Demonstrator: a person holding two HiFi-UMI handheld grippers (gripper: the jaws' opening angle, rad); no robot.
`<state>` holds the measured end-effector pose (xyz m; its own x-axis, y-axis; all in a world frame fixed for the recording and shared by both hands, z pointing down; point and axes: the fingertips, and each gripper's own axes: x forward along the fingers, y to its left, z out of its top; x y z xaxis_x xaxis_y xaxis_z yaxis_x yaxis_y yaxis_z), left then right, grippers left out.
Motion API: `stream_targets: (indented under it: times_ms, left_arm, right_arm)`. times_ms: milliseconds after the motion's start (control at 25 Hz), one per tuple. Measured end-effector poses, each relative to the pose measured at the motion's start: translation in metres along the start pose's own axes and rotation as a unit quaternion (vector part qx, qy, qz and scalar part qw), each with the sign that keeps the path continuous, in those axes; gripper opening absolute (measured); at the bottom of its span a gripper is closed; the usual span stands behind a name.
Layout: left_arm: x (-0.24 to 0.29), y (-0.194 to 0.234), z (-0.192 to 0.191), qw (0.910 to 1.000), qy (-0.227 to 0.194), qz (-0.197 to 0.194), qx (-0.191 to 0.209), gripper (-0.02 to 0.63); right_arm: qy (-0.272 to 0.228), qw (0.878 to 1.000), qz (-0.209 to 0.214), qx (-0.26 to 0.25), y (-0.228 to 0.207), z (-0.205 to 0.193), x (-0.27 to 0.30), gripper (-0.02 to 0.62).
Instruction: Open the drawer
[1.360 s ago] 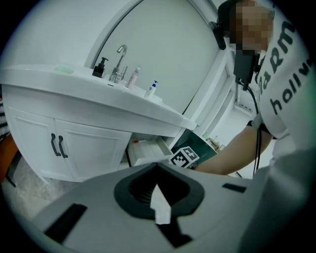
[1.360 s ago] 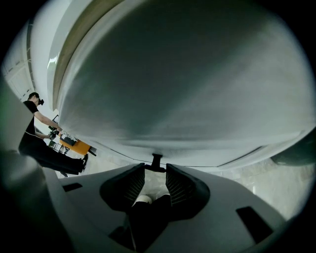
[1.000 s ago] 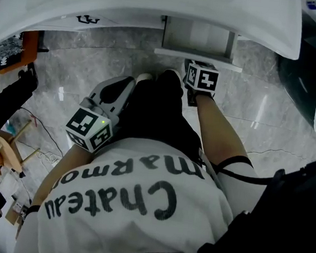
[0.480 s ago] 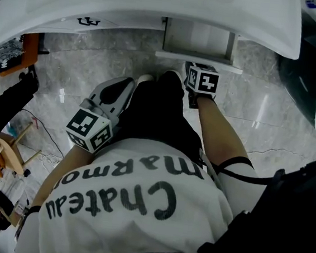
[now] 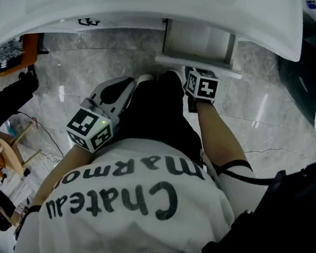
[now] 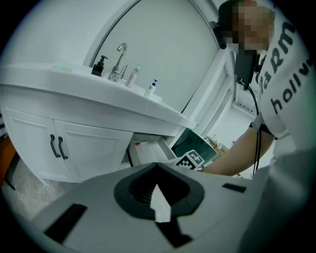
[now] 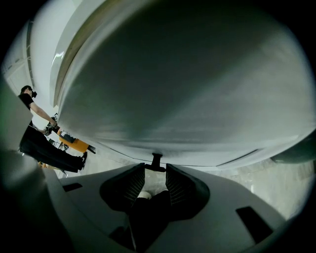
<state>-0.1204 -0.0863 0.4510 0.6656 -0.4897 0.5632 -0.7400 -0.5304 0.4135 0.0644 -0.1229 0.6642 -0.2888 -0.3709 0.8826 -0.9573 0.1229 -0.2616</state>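
Note:
The white drawer (image 5: 198, 40) stands part-way out from under the vanity counter (image 5: 159, 5); the left gripper view shows the drawer (image 6: 150, 150) open as well. My right gripper (image 5: 196, 72) is at the drawer's front panel (image 5: 176, 60). In the right gripper view that panel (image 7: 187, 99) fills the picture, and my right gripper (image 7: 156, 174) is shut on the small black drawer handle (image 7: 157, 162) at its fingertips. My left gripper (image 5: 130, 83) hangs back beside my leg, away from the drawer. Seen in its own view, the left gripper (image 6: 157, 168) is shut and holds nothing I can make out.
Left of the drawer are two white cabinet doors (image 6: 74, 148) with black handles (image 6: 58, 147). A faucet (image 6: 118, 62) and bottles stand on the counter. Another person (image 5: 3, 101) is at the left near a wooden stool (image 5: 6, 152). Marble floor (image 5: 260, 111) lies below.
The drawer front has come a little further out toward me, and my right gripper has moved back with it. My left gripper has stayed where it was.

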Motion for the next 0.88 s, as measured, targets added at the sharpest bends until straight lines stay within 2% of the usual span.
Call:
stream_targets:
  times_ms: [880]
  left_arm:
    - [0.003,0.001,0.0,0.9999,0.013,-0.008,0.004,0.008]
  right_arm:
    - [0.001,1.0,0.004,0.001,0.007,-0.029,-0.008,0.141]
